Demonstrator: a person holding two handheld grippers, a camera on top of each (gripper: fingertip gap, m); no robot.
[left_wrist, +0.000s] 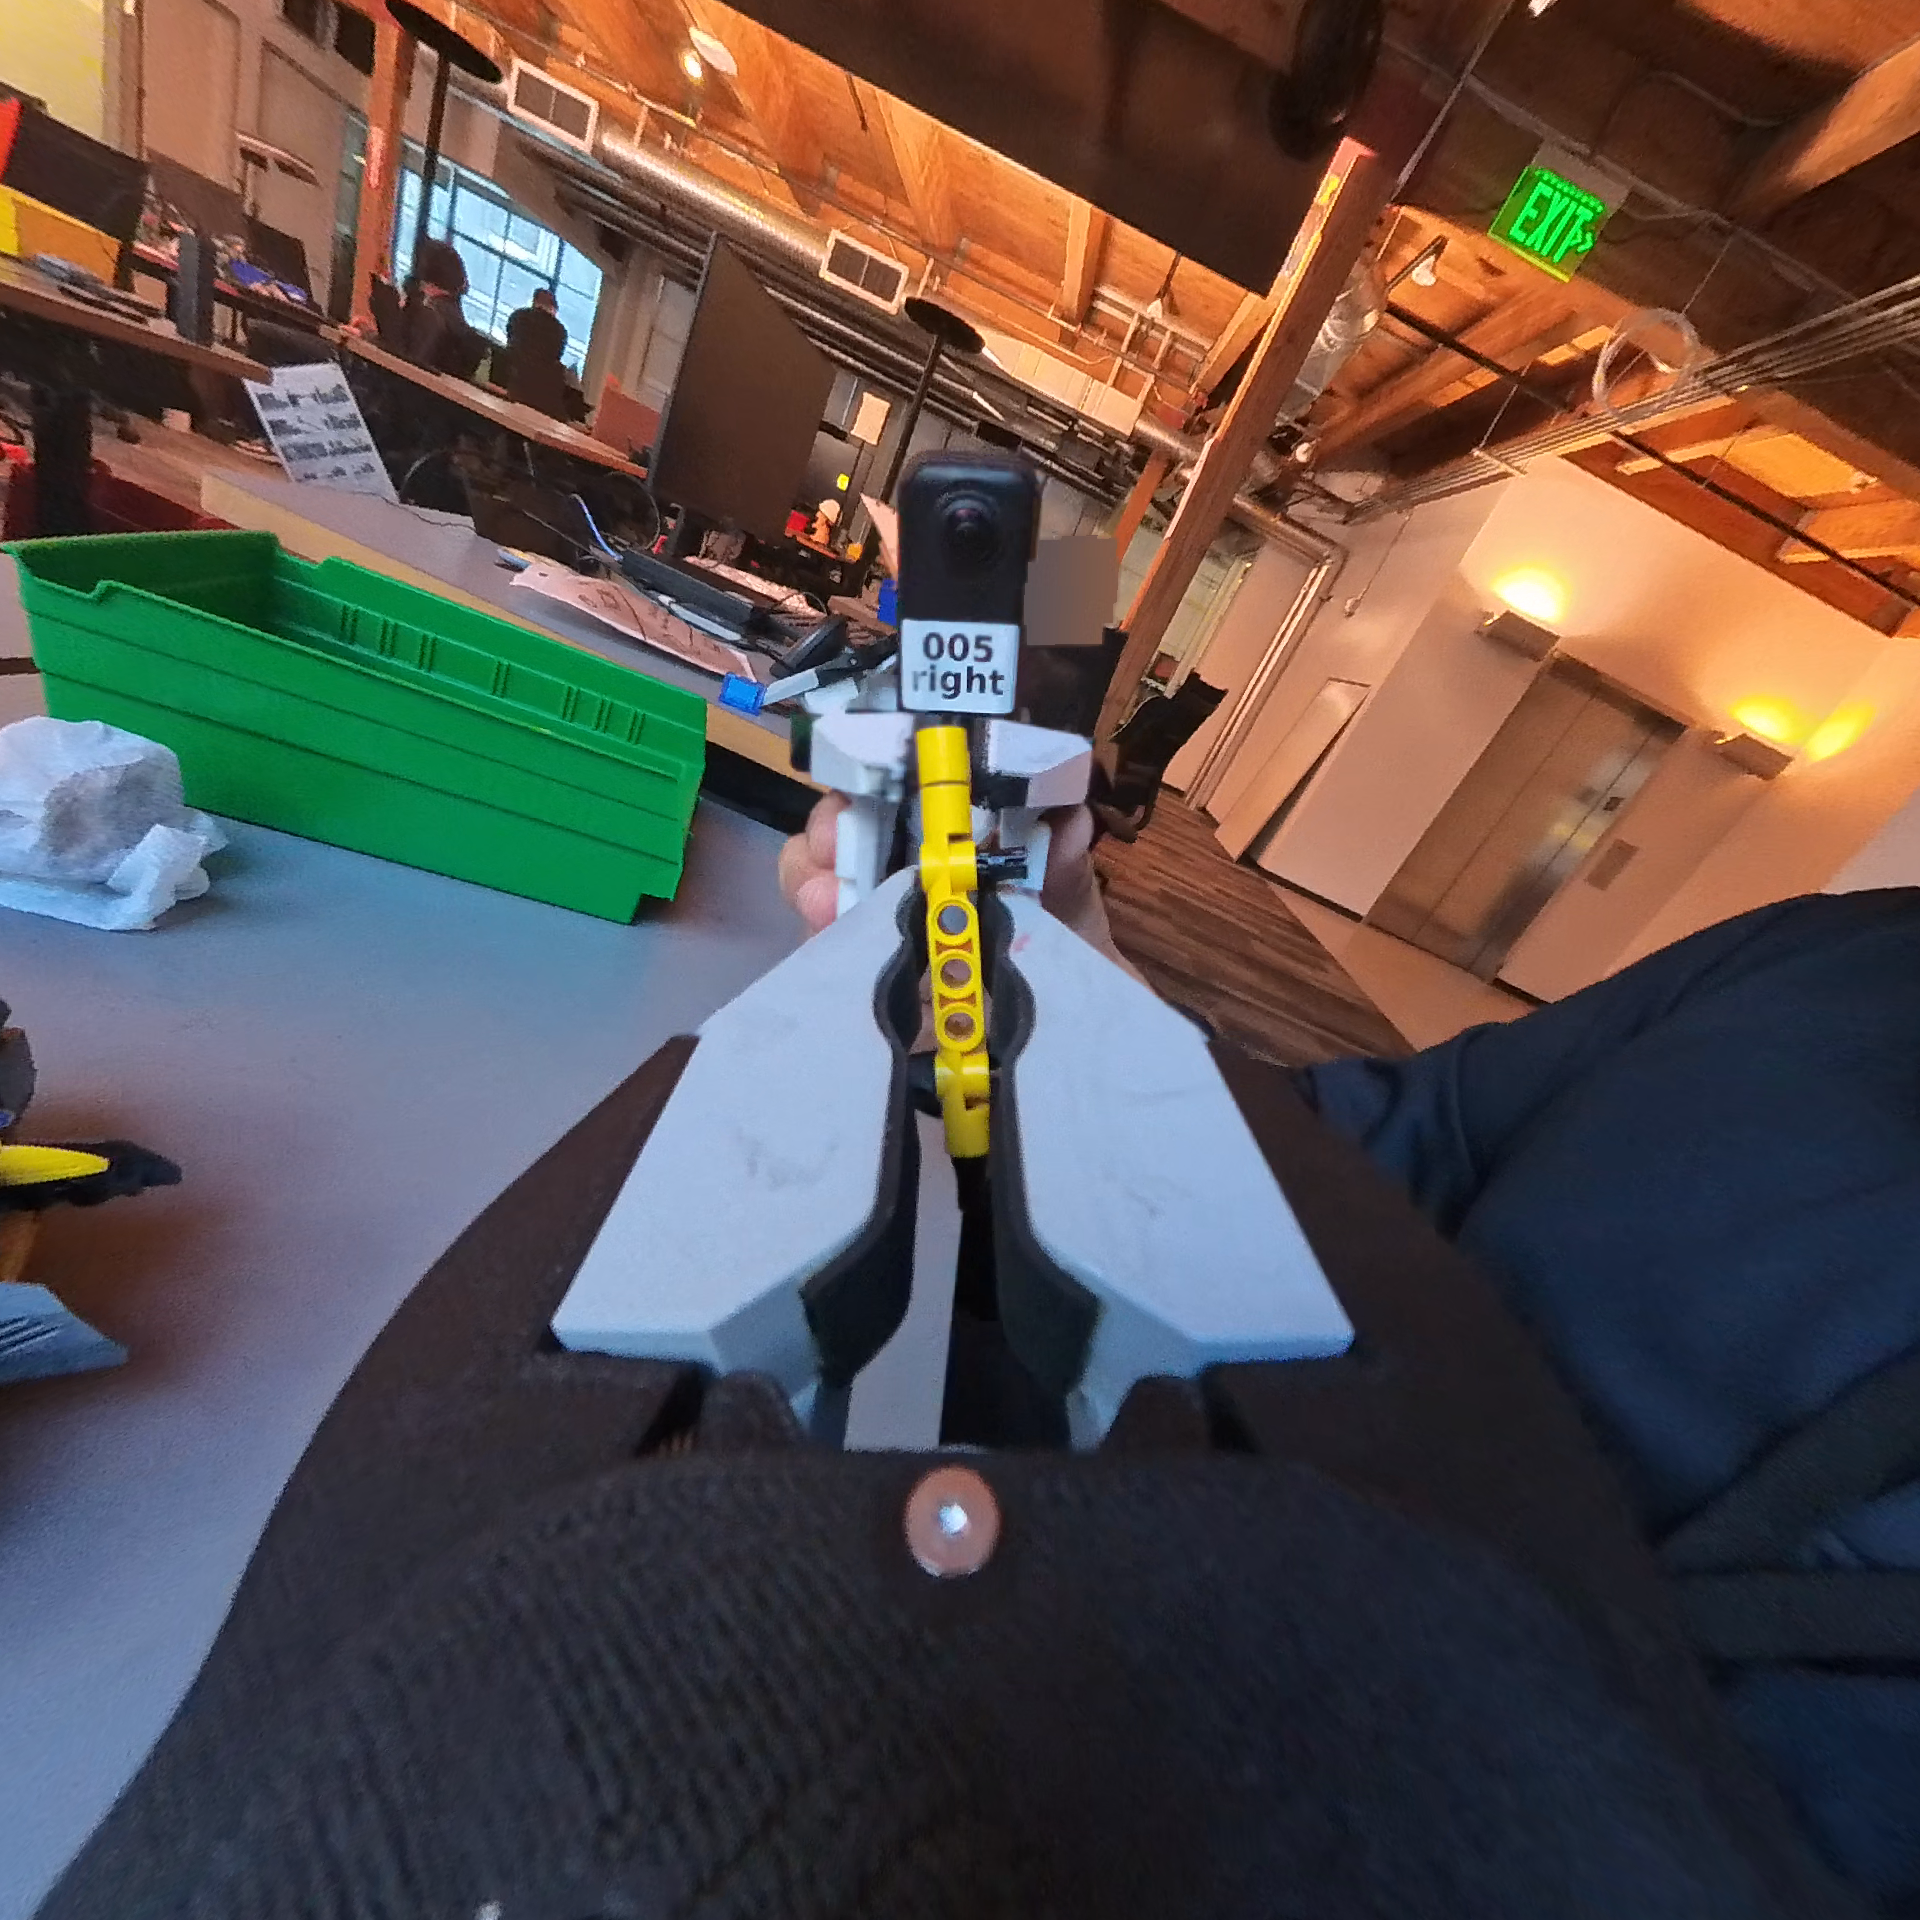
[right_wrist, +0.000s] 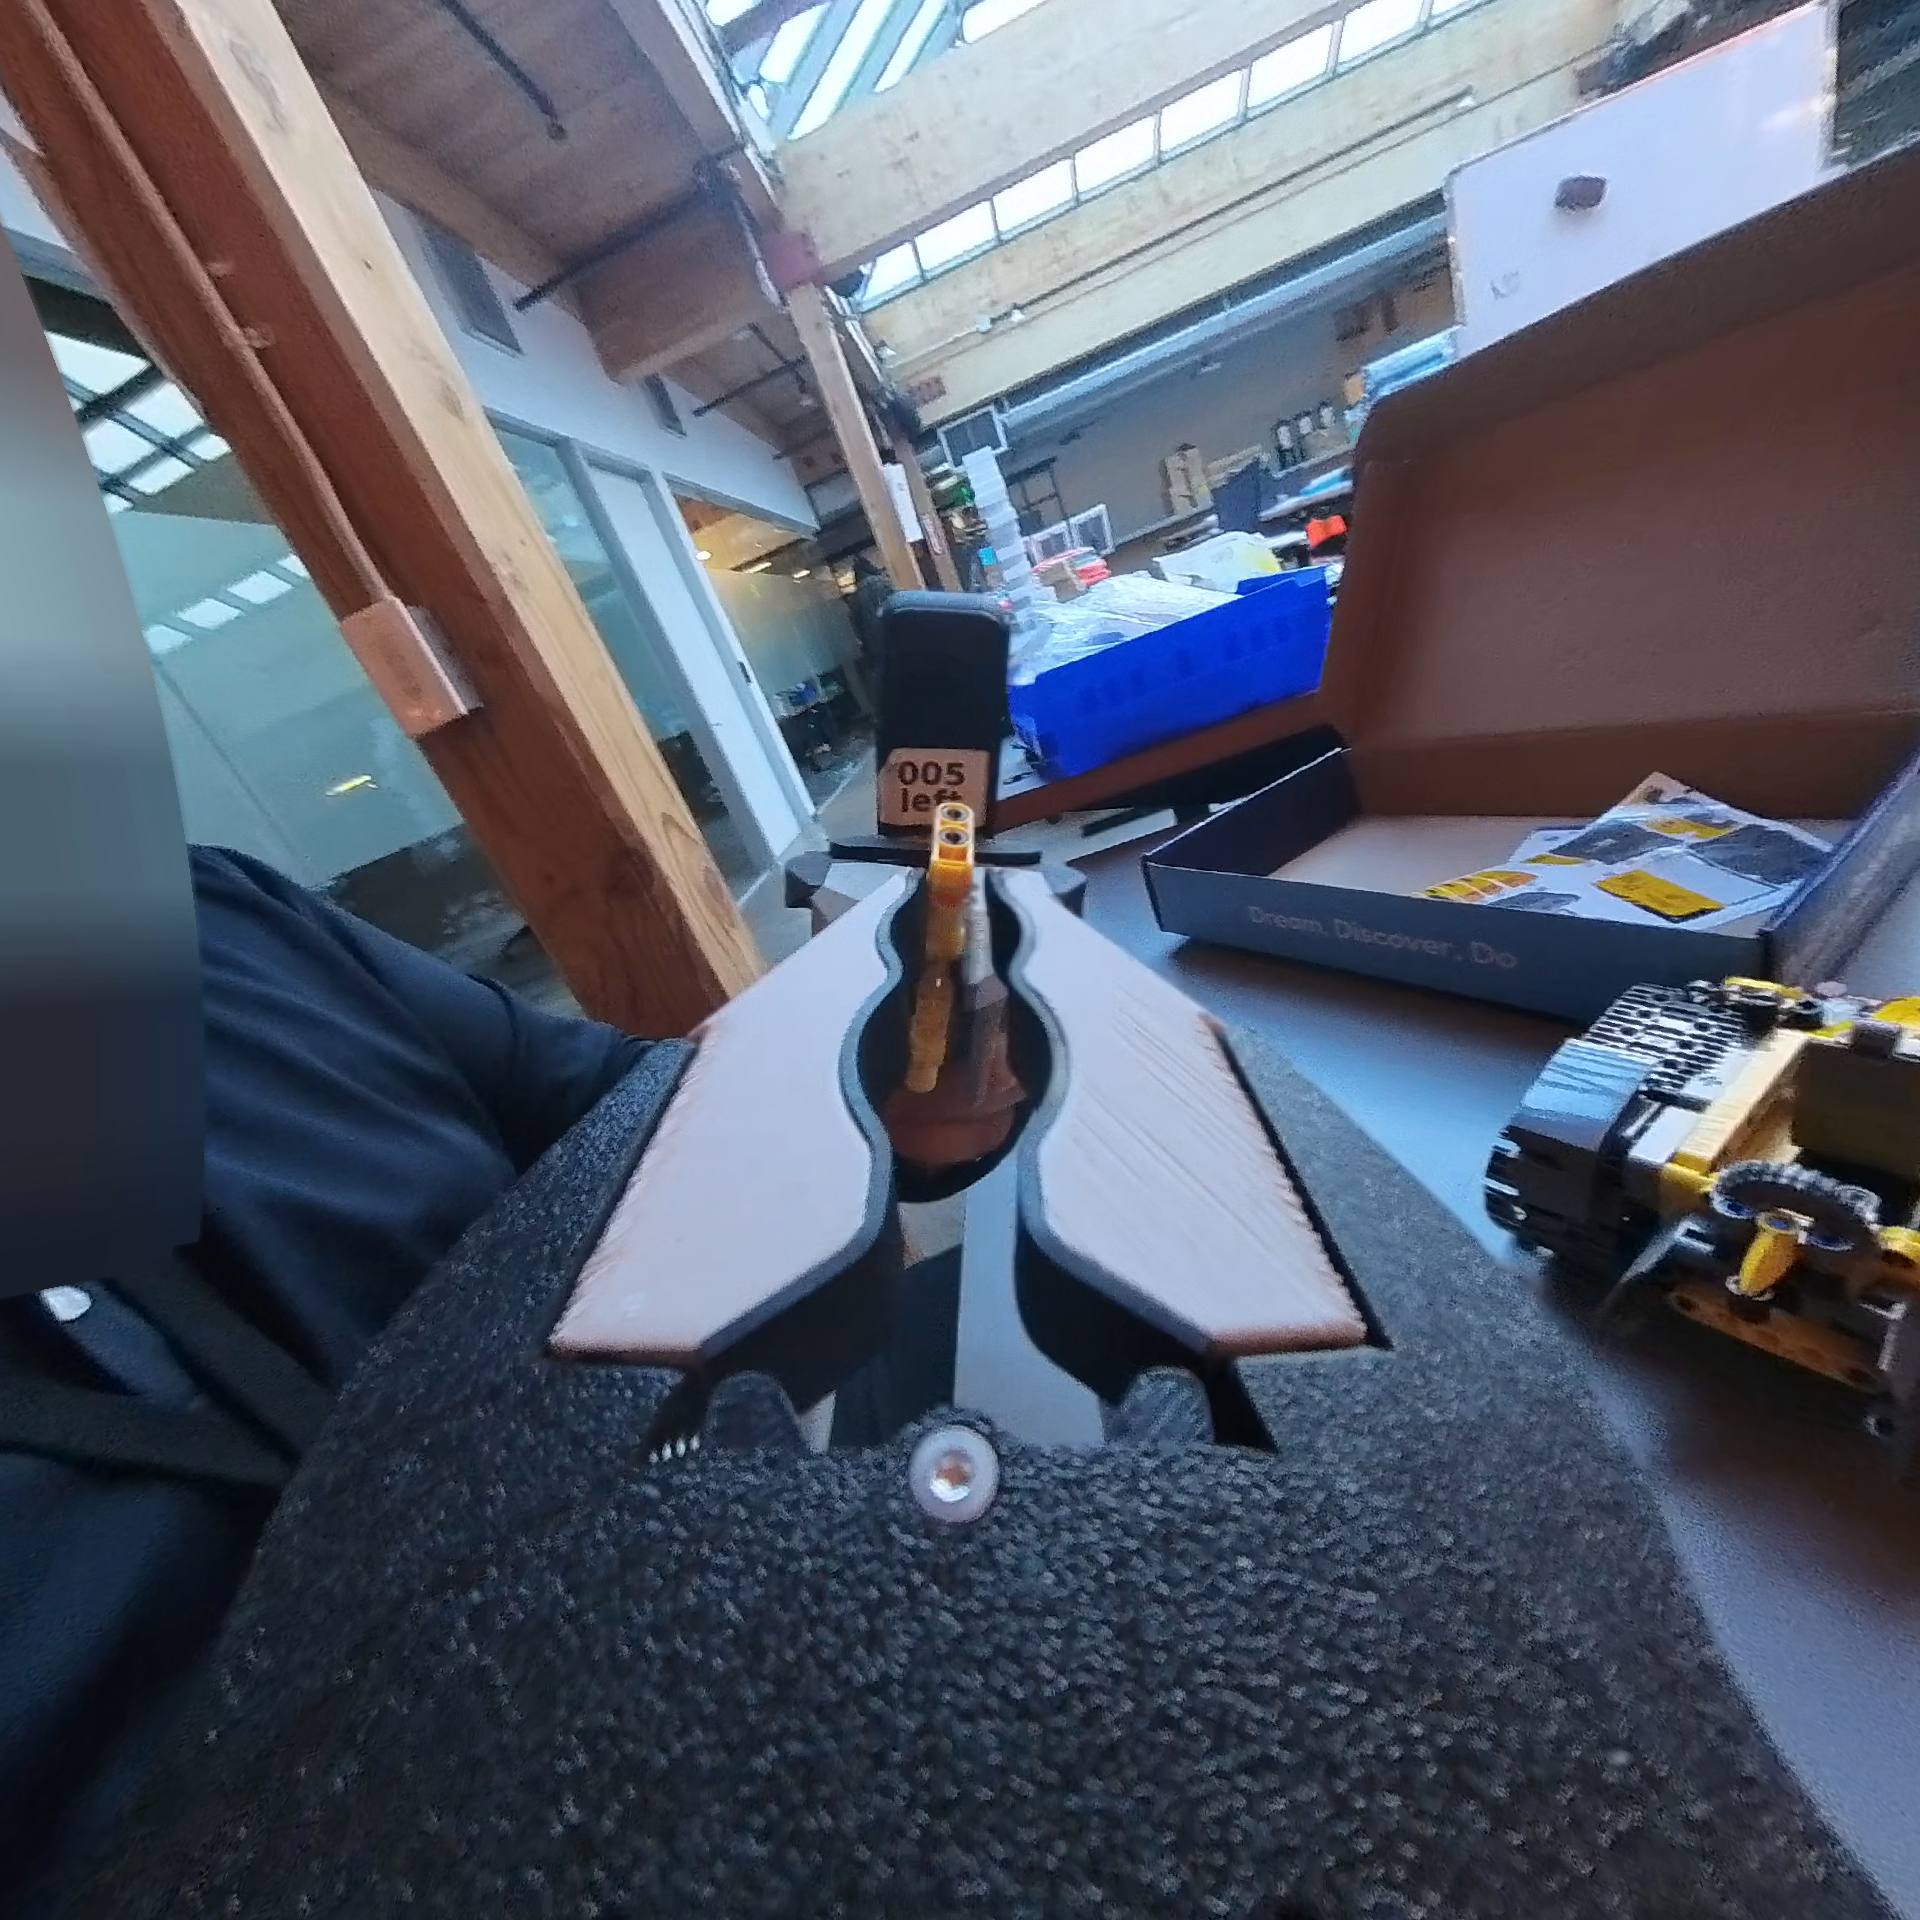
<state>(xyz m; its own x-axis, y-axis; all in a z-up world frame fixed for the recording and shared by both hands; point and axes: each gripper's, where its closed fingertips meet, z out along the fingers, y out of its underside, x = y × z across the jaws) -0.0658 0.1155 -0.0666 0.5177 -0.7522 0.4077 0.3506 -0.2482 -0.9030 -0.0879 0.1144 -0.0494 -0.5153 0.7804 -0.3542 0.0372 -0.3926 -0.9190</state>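
While facing tip to tip above the table (left_wrist: 364, 1091), share one yellow beam (left_wrist: 954, 997), a thin strip with a row of round holes. Read the left tool (left_wrist: 961, 914) as clamped on the near stretch of that beam, grey fingers (left_wrist: 790, 1122) pressed to its sides. Read the right tool (right_wrist: 951, 888) as clamped, as far as can be told, on the other end, at twelve o'clock from the left one. Hold both grips square to the beam and in one line, to guard against twisting or popping out. Note a small black part (left_wrist: 1000, 862) touching the beam, too small to identify. Mind the surroundings, all well apart from the tools:
- **Left view:** green bin (left_wrist: 364, 707) at ten o'clock, crumpled white wrap (left_wrist: 83, 821) at nine.
- **Right view:** open box (right_wrist: 1455, 925) at two o'clock, black-and-yellow model (right_wrist: 1714, 1132) at three.
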